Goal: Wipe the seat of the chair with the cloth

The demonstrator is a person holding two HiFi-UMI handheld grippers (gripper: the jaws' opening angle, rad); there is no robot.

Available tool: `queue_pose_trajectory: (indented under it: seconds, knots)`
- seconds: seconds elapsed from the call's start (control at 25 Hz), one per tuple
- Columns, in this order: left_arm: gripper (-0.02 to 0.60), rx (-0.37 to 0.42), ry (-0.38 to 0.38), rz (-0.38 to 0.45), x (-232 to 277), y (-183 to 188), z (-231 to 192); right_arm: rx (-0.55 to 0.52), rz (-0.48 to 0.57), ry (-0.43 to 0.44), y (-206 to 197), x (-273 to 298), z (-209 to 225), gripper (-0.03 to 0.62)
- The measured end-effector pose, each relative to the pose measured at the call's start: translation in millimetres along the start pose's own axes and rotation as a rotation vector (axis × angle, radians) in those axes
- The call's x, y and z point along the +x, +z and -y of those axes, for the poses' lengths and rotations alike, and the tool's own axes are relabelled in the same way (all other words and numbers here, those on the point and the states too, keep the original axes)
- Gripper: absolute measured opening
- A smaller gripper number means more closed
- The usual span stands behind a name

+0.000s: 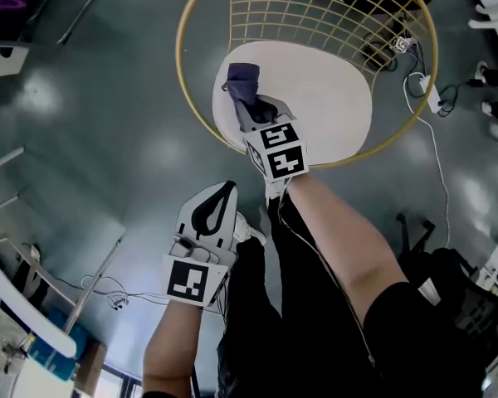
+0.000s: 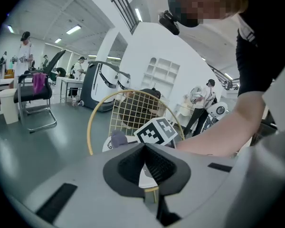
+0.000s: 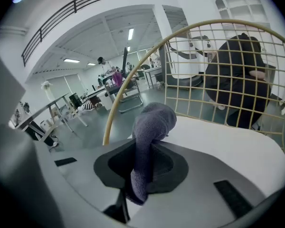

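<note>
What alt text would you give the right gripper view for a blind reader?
The right tongs clamp a bunched purple-gray cloth over a chair's white seat, backed by a yellow wire backrest. Behind lies a bright workshop.

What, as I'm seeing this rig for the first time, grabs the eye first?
The purple cloth, pinched in the right hand-held gripper over the left part of the white chair seat. Beyond it curves the chair's gold wire back. The left hand-held gripper hangs shut and empty above the grey floor.

Top of the chair's wire back (image 1: 315, 8) past the head view's upper edge.
</note>
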State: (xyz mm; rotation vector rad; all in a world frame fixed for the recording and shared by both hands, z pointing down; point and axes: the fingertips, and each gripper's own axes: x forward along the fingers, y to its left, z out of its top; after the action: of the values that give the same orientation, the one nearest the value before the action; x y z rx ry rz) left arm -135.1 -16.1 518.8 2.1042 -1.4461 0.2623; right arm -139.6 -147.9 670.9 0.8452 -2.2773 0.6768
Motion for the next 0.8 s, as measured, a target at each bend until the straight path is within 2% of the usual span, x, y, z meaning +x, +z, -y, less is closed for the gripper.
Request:
queue_pose_trajectory:
  seconds: [0.28,0.8]
  knots:
    - [0.012,-0.040,0.032,-0.010,10,-7,-23,-0.022,-0.024,0.047,5,41,-15,0.062]
    - [0.012,-0.032,-0.010,-0.021,34,-13,-3,0.019,-0.056,-0.031,-22,35,24,0.063]
